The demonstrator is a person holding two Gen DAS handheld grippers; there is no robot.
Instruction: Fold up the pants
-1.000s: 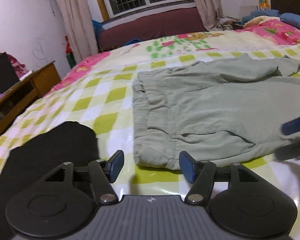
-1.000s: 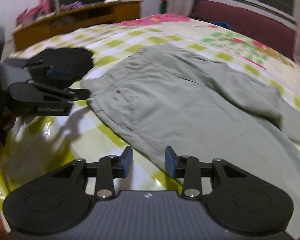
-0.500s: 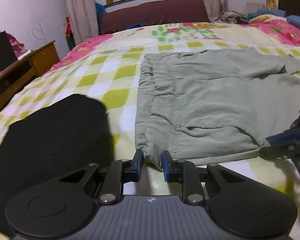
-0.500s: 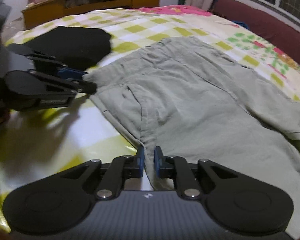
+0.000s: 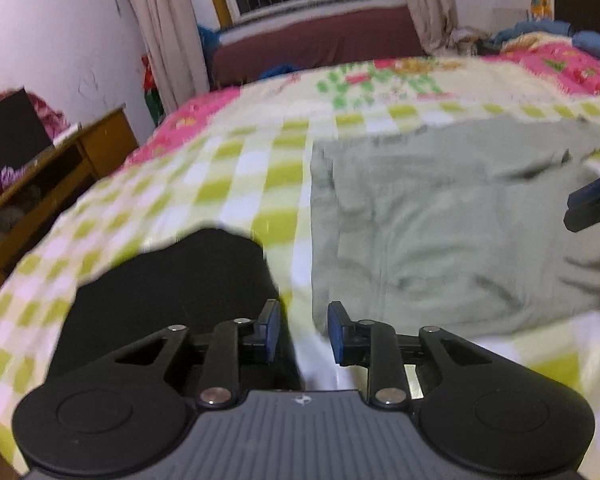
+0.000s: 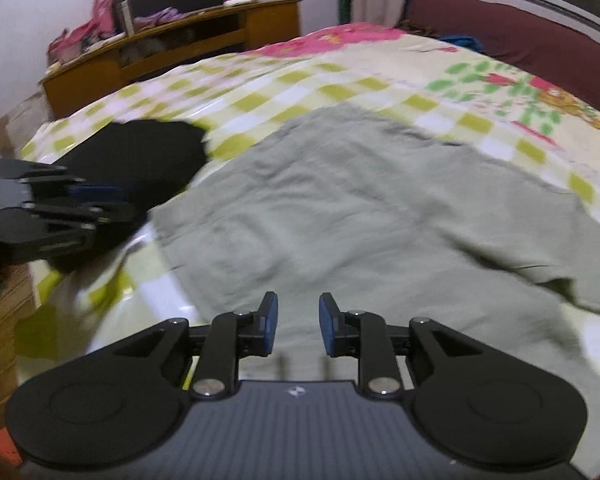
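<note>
Pale grey-green pants (image 5: 440,216) lie flat on the checked bedspread (image 5: 204,184), waistband toward the left, and also show in the right wrist view (image 6: 360,216). My left gripper (image 5: 299,330) is open and empty, just off the near waistband corner. My right gripper (image 6: 298,322) is open and empty, above the near edge of the pants. Each gripper shows in the other's view: the right (image 5: 592,204) and the left (image 6: 72,208).
A black garment (image 5: 172,280) lies on the bed left of the pants, also in the right wrist view (image 6: 140,152). A wooden desk (image 6: 172,48) stands beyond the bed's left side. A maroon sofa (image 5: 320,44) sits under the window.
Both grippers were shut on the near edge of the pants half a second ago. Now both have opened, let go and pulled back a little.
</note>
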